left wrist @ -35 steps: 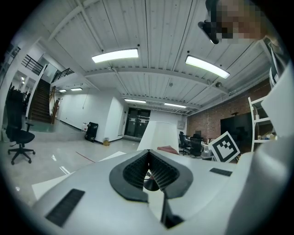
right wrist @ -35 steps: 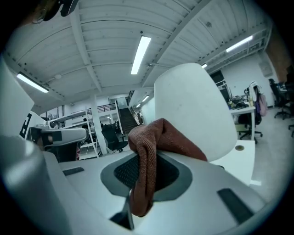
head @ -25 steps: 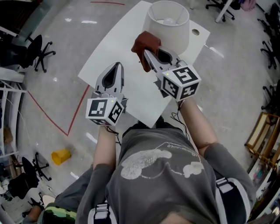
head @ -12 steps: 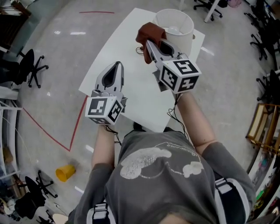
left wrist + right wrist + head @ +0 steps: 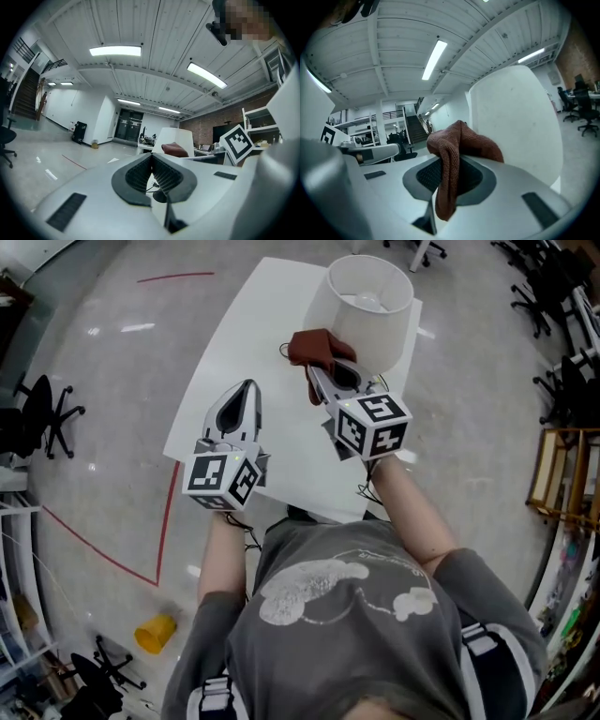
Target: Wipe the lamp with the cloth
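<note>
A white lamp with a round open shade (image 5: 361, 306) stands at the far end of the white table (image 5: 244, 352); its bulb shows inside. My right gripper (image 5: 321, 367) is shut on a reddish-brown cloth (image 5: 315, 348), and the cloth sits against the shade's near-left side. In the right gripper view the cloth (image 5: 457, 150) bunches over the jaws with the shade (image 5: 520, 126) just behind it at the right. My left gripper (image 5: 246, 395) hovers over the table's left part, jaws together and empty. Its own view shows the lamp (image 5: 174, 137) and cloth (image 5: 174, 149) far ahead.
A thin dark cable (image 5: 285, 352) lies on the table beside the cloth. Office chairs (image 5: 42, 413) stand on the glossy floor at left and at the top right. A yellow cup (image 5: 156, 634) lies on the floor at lower left. Red tape lines mark the floor.
My right gripper has carried the cloth up beside the shade and now holds it at the shade's near-left side. The left gripper has stayed about where it was.
</note>
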`<state>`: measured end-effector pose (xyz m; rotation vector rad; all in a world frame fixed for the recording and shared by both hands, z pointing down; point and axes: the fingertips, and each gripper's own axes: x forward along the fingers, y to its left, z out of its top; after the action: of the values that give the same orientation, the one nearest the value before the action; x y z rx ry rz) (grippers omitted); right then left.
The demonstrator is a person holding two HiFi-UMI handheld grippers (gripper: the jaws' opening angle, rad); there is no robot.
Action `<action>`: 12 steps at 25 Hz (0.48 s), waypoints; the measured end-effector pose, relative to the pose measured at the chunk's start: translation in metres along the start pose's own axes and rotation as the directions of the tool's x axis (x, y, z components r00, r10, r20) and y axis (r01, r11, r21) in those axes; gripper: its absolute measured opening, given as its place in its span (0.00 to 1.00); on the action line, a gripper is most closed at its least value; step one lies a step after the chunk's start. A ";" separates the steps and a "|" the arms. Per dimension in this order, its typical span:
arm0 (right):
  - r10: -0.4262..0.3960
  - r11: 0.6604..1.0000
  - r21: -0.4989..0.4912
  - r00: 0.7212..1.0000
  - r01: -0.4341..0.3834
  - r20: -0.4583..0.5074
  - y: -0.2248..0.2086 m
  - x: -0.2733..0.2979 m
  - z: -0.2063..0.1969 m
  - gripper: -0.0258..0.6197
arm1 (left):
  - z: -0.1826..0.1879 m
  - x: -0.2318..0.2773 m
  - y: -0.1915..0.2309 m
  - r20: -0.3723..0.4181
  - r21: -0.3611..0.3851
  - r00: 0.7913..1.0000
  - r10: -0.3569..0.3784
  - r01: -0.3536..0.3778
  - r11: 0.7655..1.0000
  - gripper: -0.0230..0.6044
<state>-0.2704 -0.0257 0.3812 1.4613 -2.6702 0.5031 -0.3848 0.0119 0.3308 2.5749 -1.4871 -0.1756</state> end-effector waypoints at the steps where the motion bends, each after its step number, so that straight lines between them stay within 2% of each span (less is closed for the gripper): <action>1: -0.007 1.000 0.004 1.000 0.007 -0.013 0.000 0.000 -0.007 0.13 | -0.003 0.001 0.001 -0.005 -0.007 1.000 -0.008 0.008 1.000 0.05; 12: -0.027 0.998 0.055 0.985 0.037 -0.170 0.007 -0.007 -0.074 0.13 | -0.040 0.001 0.002 -0.075 -0.057 0.996 -0.040 0.036 0.998 0.05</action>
<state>-0.2801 0.0062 0.4479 1.4043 -2.5174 0.6745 -0.3791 0.0135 0.3702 2.5377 -1.3877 -0.1206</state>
